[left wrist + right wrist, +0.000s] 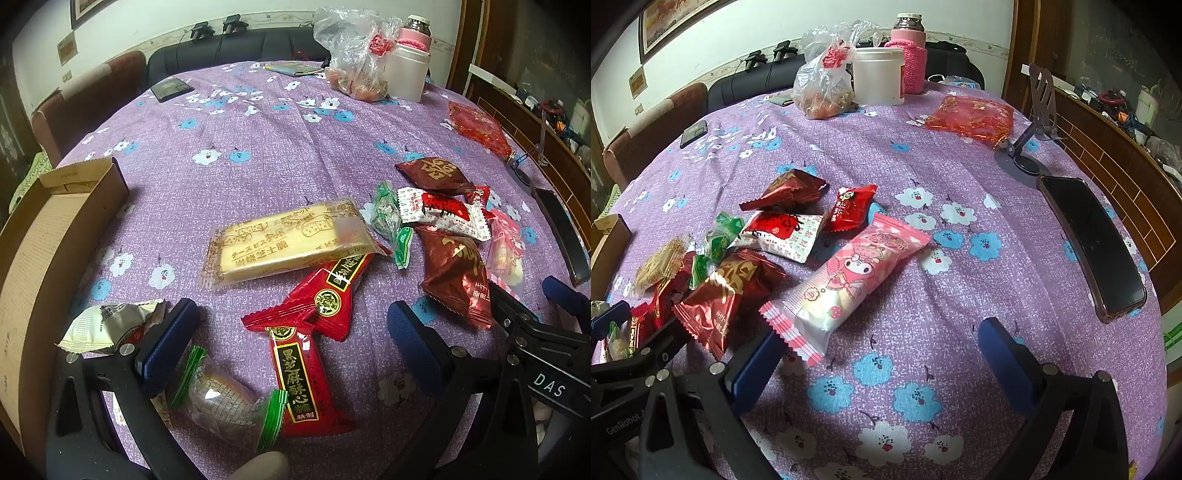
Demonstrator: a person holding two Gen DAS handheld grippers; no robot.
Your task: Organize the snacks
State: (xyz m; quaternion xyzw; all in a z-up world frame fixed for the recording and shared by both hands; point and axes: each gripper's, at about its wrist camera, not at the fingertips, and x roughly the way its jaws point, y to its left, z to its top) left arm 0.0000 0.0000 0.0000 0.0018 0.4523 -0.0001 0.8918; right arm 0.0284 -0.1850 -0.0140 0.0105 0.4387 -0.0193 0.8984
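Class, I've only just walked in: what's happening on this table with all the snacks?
A person holds two grippers over a scatter of wrapped snacks on a purple flowered tablecloth. The left gripper hangs open above red candy packets and a green-ended sweet, gripping nothing. The right gripper is open too, beside a pink snack bar. A cardboard box sits at the left; none of the visible snacks lies in it.

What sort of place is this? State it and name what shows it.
Probably a home dining or living room: a table under a purple flowered cloth, a dark sofa and framed picture along the wall, and a cluttered wooden sideboard beside it.
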